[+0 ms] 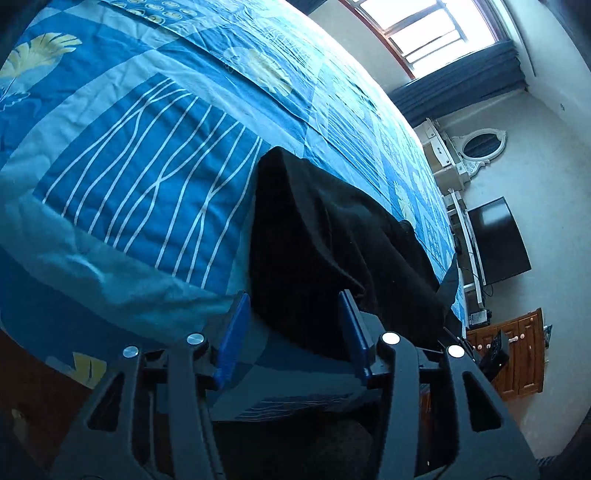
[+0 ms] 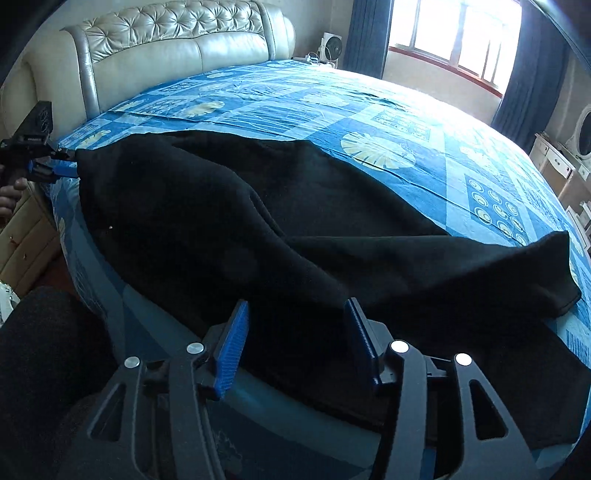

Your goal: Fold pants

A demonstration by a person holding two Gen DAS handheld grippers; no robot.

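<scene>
Black pants lie spread along the near edge of a round bed with a blue patterned sheet. One end reaches the bed's left edge; a leg end lies folded over at the right. My right gripper is open, its blue fingers straddling the pants' near edge. My left gripper is open with the pants' end between its fingers. It also shows in the right wrist view, at the pants' left corner.
A padded cream headboard stands behind the bed. A window with blue curtains is at the back right. A white dresser with mirror, a television and a wooden cabinet line the far wall.
</scene>
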